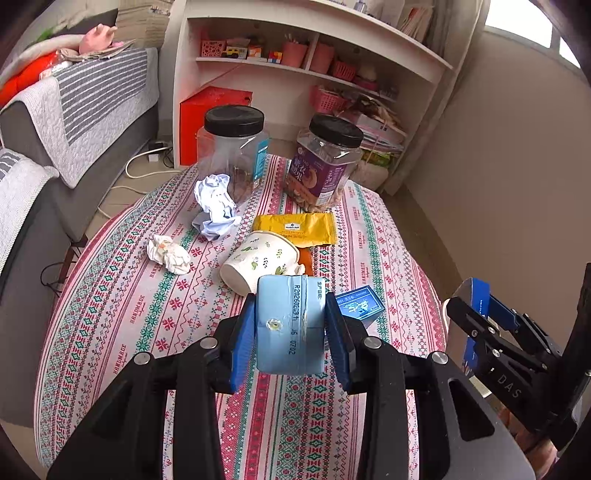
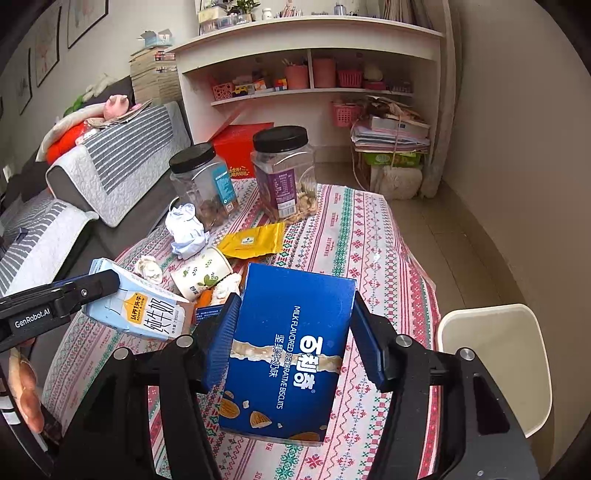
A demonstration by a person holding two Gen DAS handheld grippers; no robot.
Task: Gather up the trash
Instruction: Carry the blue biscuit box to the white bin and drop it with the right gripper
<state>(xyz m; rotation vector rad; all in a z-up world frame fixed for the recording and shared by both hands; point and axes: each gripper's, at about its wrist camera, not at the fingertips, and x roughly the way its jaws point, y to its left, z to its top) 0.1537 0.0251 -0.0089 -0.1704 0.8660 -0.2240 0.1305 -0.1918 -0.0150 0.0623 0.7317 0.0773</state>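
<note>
Patterned tabletop (image 1: 110,314) fills mid-frame — my left gripper (image 1: 290,325) jaws clamp a pale-blue milk carton (image 1: 290,325), my right gripper (image 2: 291,343) jaws grip a blue biscuit box (image 2: 288,354) — paper cup (image 1: 258,258) lying behind.

You face a white wooden shelf unit (image 2: 310,55) against the far wall, its cubbies crowded with pink pots, baskets and small toys. To your left runs a grey sofa (image 1: 33,206) draped in striped quilted covers. The table (image 1: 122,295) wears a cloth patterned in pink, green and white bands. The beige wall (image 1: 509,166) on your right meets a pale tiled floor (image 2: 461,240). Daylight enters by a window (image 1: 517,18) high at the right, and framed pictures (image 2: 48,37) hang above the sofa.
</note>
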